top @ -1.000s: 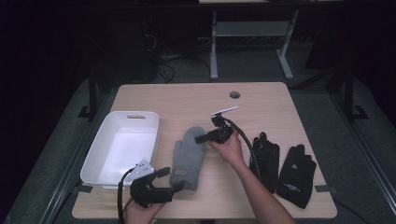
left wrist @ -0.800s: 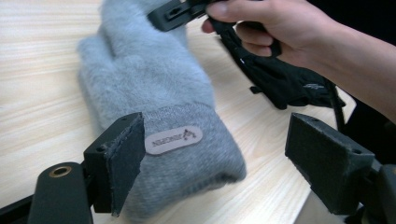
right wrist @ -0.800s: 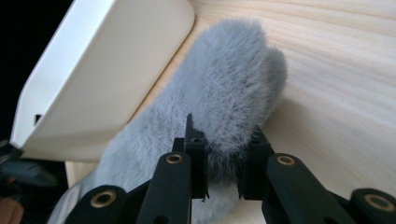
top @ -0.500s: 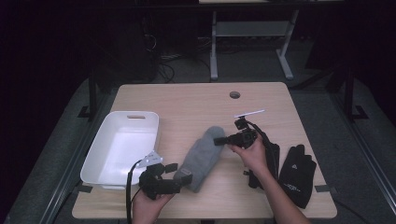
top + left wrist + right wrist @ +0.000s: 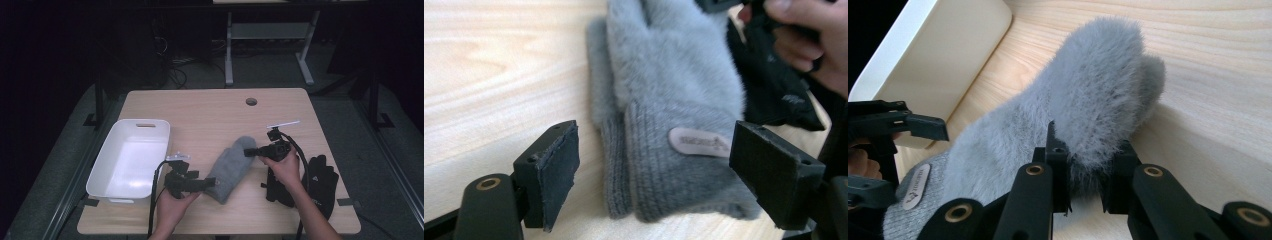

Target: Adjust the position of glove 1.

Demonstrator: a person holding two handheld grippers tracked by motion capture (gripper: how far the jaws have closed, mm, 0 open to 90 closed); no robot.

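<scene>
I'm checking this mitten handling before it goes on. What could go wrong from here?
The right gripper pinches only the furry edge of the grey mitten, so the mitten may slip free if it is pulled. The left gripper stands open around the cuff, pads apart from it; if it closes off-centre it may catch just one knit layer. The black gloves lie close beside the mitten and might get dragged along.

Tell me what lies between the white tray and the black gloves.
The grey mitten, seen in the high view, with bare table either side.
</scene>
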